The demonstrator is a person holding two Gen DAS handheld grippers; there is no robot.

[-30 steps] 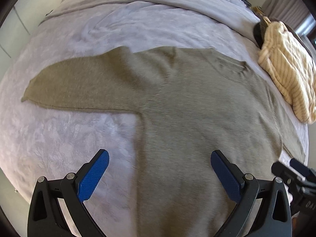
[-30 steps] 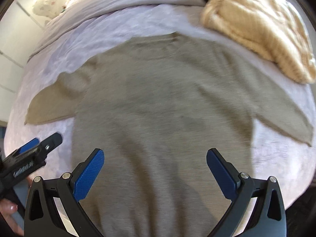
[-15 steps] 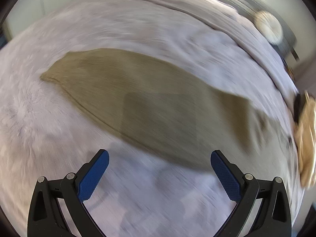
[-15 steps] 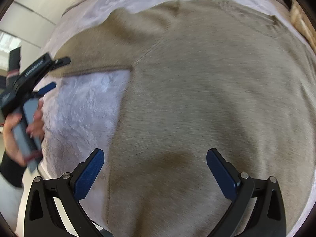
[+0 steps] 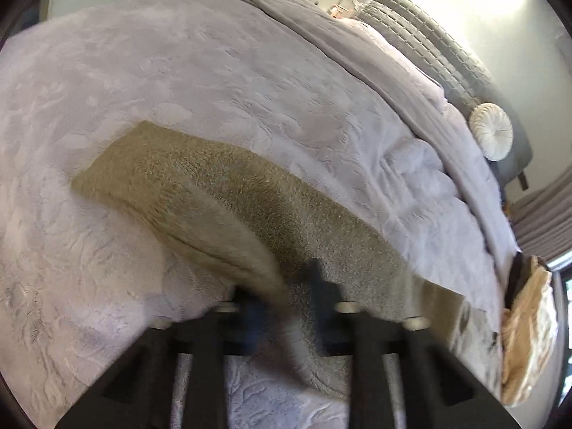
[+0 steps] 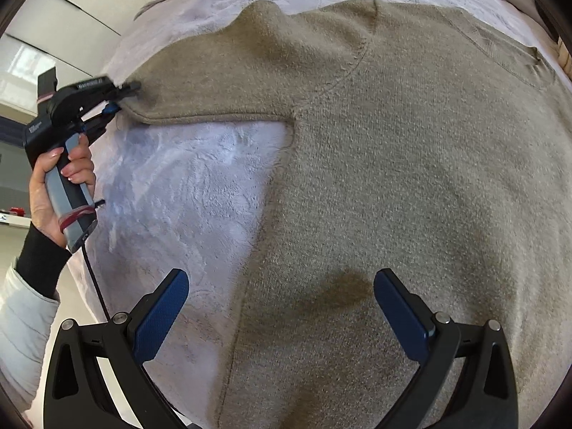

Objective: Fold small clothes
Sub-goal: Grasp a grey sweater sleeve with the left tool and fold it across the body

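An olive-brown knit sweater [image 6: 411, 150] lies flat on the bed. In the left wrist view its left sleeve [image 5: 200, 186] stretches away from me, and my left gripper [image 5: 286, 307] is shut on the sleeve's near edge, lifting a fold of it. In the right wrist view the same left gripper [image 6: 121, 98] pinches the sleeve end at the far left. My right gripper [image 6: 282, 307] is open and hovers over the sweater's lower body near its left side seam.
The bed is covered by a lavender plush blanket [image 5: 178, 71] with a grey quilted headboard [image 5: 429, 46] and a round white cushion [image 5: 491, 136] behind. A cream striped garment [image 5: 525, 332] lies at the right edge of the bed. The bed's edge runs near the person's hand [image 6: 60, 178].
My left gripper swung to the sleeve, moved in and shut on its edge. My right gripper moved closer over the sweater's lower left side and stayed open.
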